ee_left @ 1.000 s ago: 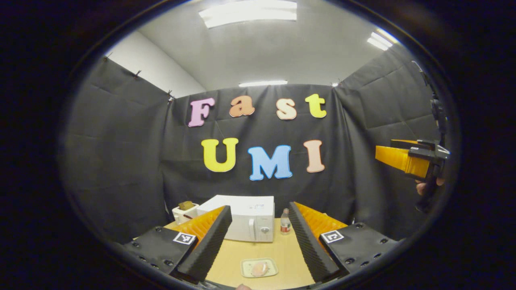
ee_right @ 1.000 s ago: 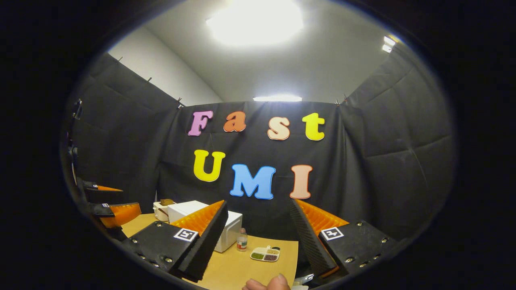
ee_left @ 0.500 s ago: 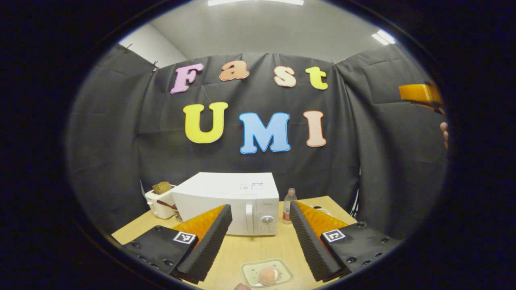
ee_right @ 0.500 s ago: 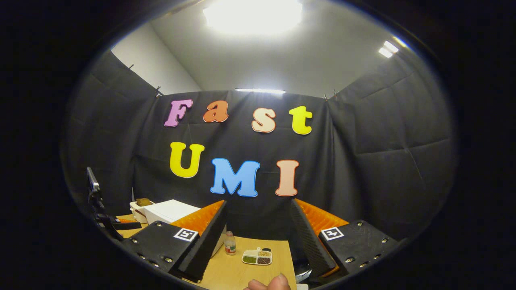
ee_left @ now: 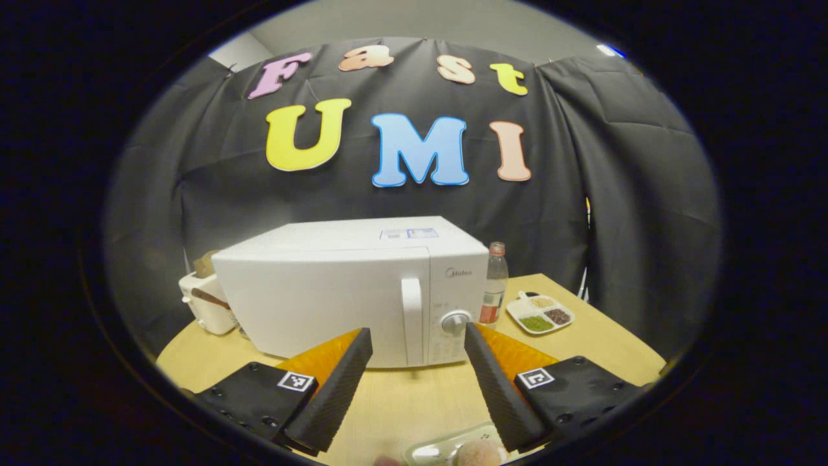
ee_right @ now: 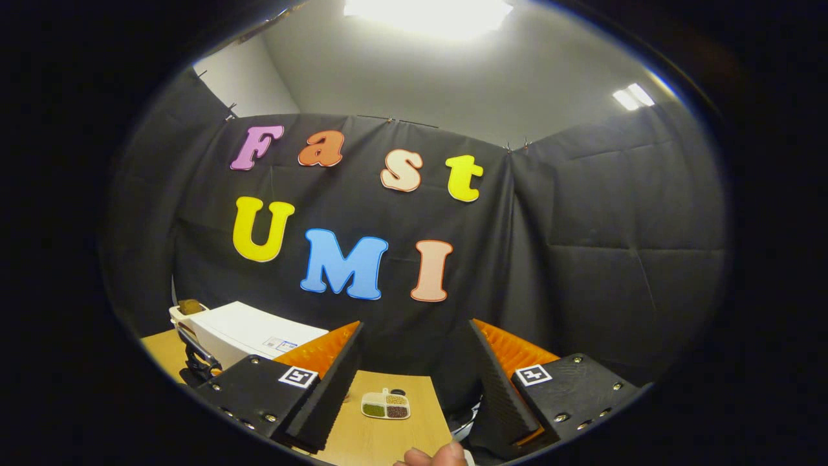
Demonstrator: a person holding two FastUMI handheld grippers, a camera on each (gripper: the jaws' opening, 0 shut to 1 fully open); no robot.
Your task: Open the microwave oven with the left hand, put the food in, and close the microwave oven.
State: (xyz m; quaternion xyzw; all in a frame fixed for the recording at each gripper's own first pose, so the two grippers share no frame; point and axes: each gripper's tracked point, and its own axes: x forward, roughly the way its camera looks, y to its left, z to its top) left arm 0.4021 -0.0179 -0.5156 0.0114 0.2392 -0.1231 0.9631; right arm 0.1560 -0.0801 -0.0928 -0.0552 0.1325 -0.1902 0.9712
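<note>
1. The white microwave oven (ee_left: pixel 352 288) is seen on the wooden table (ee_left: pixel 414 401), its door closed and its vertical handle (ee_left: pixel 411 320) beside the dial (ee_left: pixel 455 320).
2. The left gripper (ee_left: pixel 417 340) is held spread apart and empty in front of the microwave oven, level with the handle.
3. The food (ee_left: pixel 480 453) is seen on a pale tray (ee_left: pixel 433 451) in front of the microwave oven.
4. A bottle (ee_left: pixel 495 285) and a divided dish (ee_left: pixel 541 313) are placed to the right of the microwave oven, a toaster (ee_left: pixel 204 304) to its left.
5. The right gripper (ee_right: pixel 414 349) is held spread apart and empty, well right of the microwave oven (ee_right: pixel 249 333).
</note>
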